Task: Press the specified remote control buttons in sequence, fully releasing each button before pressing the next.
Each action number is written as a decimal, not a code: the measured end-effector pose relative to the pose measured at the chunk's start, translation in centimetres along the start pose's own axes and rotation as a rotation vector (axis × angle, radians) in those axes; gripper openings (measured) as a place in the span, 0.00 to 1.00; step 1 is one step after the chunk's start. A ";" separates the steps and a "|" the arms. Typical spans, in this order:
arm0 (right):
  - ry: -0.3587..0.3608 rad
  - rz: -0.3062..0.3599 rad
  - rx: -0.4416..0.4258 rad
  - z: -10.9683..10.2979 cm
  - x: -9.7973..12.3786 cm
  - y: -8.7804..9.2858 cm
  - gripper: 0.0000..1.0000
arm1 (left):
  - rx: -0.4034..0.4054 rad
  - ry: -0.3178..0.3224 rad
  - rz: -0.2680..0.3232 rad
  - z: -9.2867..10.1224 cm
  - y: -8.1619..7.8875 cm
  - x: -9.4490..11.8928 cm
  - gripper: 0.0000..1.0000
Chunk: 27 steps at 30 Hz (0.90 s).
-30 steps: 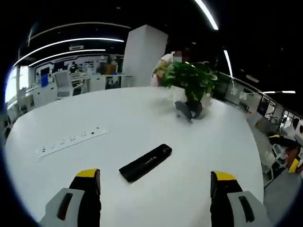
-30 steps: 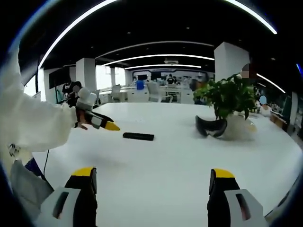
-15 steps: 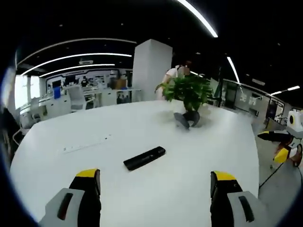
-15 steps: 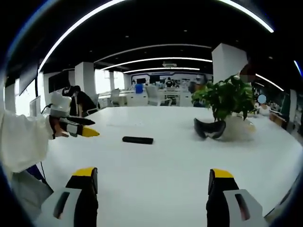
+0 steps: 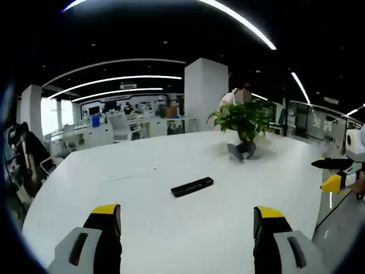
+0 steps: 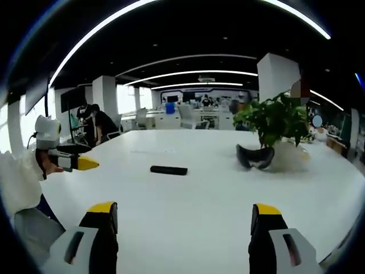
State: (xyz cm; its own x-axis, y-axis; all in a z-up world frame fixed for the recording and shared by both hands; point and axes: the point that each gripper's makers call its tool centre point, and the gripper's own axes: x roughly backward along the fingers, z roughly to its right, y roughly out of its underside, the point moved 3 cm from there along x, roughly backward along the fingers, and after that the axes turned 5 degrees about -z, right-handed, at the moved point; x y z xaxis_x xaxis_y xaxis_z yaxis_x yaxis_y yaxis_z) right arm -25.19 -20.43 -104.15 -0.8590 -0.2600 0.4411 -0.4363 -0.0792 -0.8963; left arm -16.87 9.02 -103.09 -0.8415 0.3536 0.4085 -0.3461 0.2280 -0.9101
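**Right, both grippers held off the remote, first press to come**

Here the remote control (image 5: 192,186) lies flat out in the middle of the white table (image 5: 142,228), well away from every edge, a slim black bar with nothing touching it. In the right gripper view it sits the same way (image 6: 168,170), long side across the picture. Behind it, toward the far edge, a potted plant (image 6: 275,120) stands with a dark headset (image 6: 255,156) resting just in front of the pot.

The left gripper (image 5: 187,220) has its jaws spread wide, holding nothing; it appears off the table's near left edge in the right gripper view (image 6: 73,162). The right gripper (image 6: 183,220) is likewise parted and empty, and its yellow tip peeks in past the table's right edge (image 5: 332,181).

No button looks pressed yet, and both tools are well apart from the target. To do this step well, I'd judge one gripper should come over the remote from above, bring a single jaw tip down on the chosen button, push straight so the light bar doesn't skid, then lift fully clear. The button markings are too small to read from here, so closing in first would help.
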 end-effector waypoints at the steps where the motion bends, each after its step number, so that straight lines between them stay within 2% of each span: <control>1: 0.000 0.000 -0.001 0.0 0.0 0.0 0.97 | -0.001 -0.030 0.017 -0.2 -0.2 0.5 1.00; 3: -0.005 -0.001 -0.002 -0.1 0.0 0.0 0.97 | 0.012 -0.039 0.029 0.1 -0.2 1.3 1.00; 6: -0.009 -0.007 0.007 -0.2 0.0 0.1 0.96 | -0.013 -0.068 0.021 0.3 0.2 2.6 1.00; 13: -0.004 -0.007 0.000 -0.1 0.0 0.1 0.96 | -0.008 -0.151 -0.043 0.3 3.6 5.6 1.00; 16: -0.006 -0.007 0.006 -0.2 0.0 0.0 0.96 | 0.007 -0.185 -0.053 0.1 4.6 6.9 1.00; 18: -0.008 -0.010 0.012 -0.3 0.0 0.1 0.96 | 0.024 -0.197 -0.038 -0.1 4.9 7.6 1.00; 22: -0.010 -0.015 0.022 -0.4 0.0 0.1 0.96 | 0.045 -0.260 -0.027 -1.2 5.9 8.4 1.00; 27: -0.009 -0.025 0.024 -0.4 -0.1 0.3 0.95 | 0.056 -0.287 -0.043 -1.7 6.1 8.7 0.93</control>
State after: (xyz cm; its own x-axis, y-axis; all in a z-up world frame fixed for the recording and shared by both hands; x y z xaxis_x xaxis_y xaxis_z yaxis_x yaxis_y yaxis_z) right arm -25.31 -20.06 -104.45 -0.8454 -0.2665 0.4630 -0.4508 -0.1091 -0.8859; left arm -25.60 15.02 -105.01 -0.9059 0.0723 0.4173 -0.3991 0.1840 -0.8982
